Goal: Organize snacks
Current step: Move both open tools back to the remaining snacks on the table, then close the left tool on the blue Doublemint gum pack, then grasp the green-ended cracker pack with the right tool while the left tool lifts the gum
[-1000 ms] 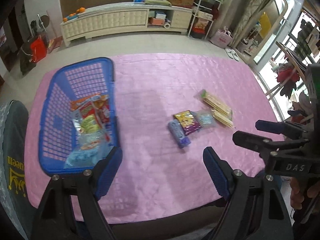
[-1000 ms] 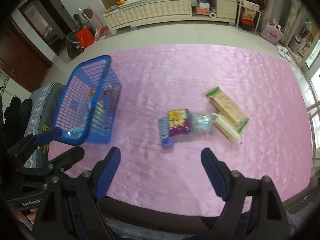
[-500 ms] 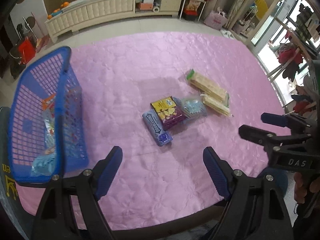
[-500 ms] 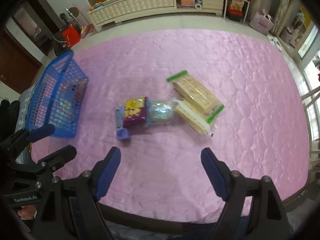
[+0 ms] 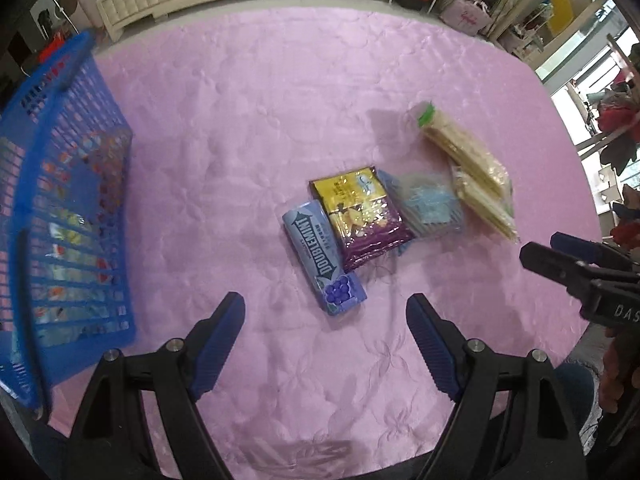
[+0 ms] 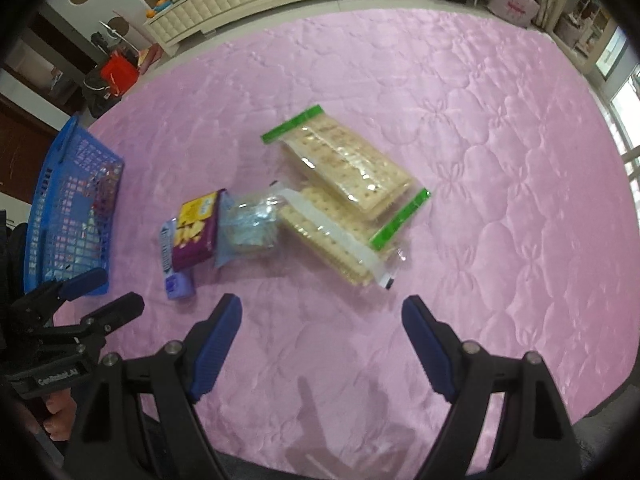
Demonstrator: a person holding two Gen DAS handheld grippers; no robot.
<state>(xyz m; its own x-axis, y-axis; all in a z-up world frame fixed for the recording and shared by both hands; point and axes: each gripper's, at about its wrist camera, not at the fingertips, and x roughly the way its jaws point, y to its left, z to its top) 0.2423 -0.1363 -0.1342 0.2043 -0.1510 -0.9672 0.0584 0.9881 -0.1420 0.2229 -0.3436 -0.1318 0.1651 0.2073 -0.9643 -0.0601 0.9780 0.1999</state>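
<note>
On the pink quilted cloth lie a blue Doublemint gum pack [image 5: 323, 258], a yellow-purple snack bag [image 5: 360, 216], a pale blue clear packet [image 5: 430, 206] and two cracker packs [image 6: 346, 168] [image 6: 332, 240]. A blue basket [image 5: 60, 208] holding several snacks stands at the left. My left gripper [image 5: 326, 316] is open and empty, just short of the gum pack. My right gripper [image 6: 322, 316] is open and empty, just short of the lower cracker pack. The snack bag [image 6: 196, 230] and basket [image 6: 68, 208] also show in the right wrist view.
A cream sideboard [image 6: 248, 0] stands on the floor beyond the cloth. A pink bag [image 6: 516, 4] and shelves stand at the back right. The right gripper shows at the right edge of the left wrist view [image 5: 580, 268].
Both grippers have moved forward and down toward the snack pile. The left one swung right, away from the basket. Both stay open and empty.
</note>
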